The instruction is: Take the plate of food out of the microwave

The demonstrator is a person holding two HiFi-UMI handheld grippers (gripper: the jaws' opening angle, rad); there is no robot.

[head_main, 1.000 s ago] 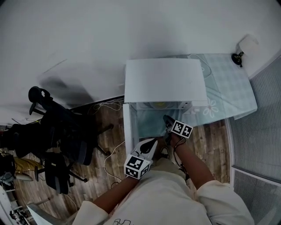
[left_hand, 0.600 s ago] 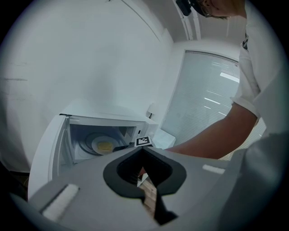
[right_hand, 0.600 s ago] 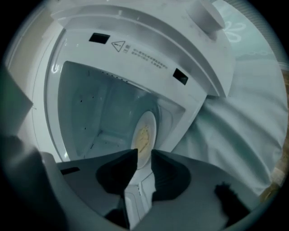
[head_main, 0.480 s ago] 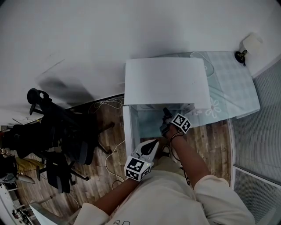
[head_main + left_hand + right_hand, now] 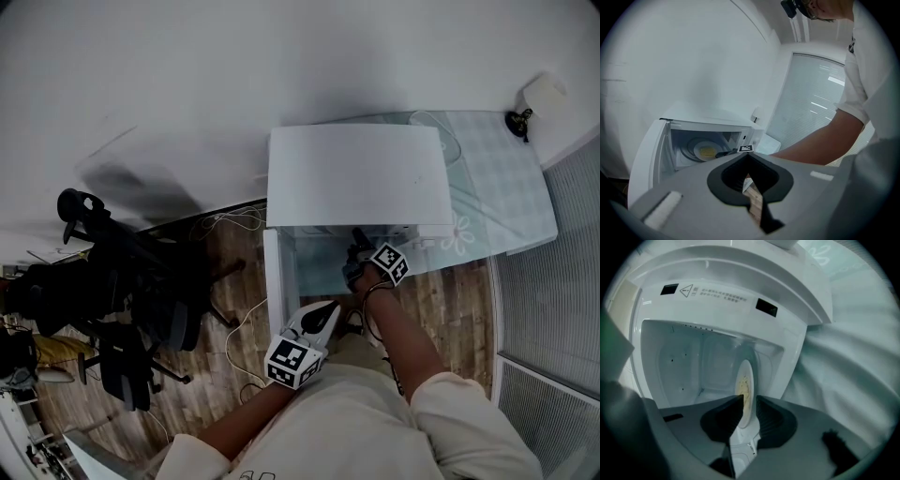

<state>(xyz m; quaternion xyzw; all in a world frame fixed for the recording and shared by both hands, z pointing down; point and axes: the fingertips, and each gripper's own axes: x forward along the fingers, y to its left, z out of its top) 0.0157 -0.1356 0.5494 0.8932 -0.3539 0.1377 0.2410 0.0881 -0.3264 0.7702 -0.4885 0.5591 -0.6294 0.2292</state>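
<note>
The white microwave (image 5: 352, 173) stands on a table with its door (image 5: 274, 272) swung open to the left. Inside, a white plate (image 5: 745, 385) of yellow food sits on the turntable; the same plate (image 5: 707, 151) shows in the left gripper view. My right gripper (image 5: 357, 242) reaches into the cavity. Its jaws stand close on either side of the plate's near rim, so the right gripper (image 5: 749, 399) is shut on the plate. My left gripper (image 5: 328, 309) hangs in front of the open door, shut and empty, its tips (image 5: 747, 157) meeting.
A pale checked tablecloth (image 5: 497, 178) covers the table to the right of the microwave. Black office chairs (image 5: 122, 281) and floor cables (image 5: 234, 328) lie to the left on the wooden floor. A small white and black object (image 5: 525, 103) sits at the table's far right corner.
My right gripper has pushed further forward into the microwave cavity and then held still at the plate. The left gripper has hardly moved.
</note>
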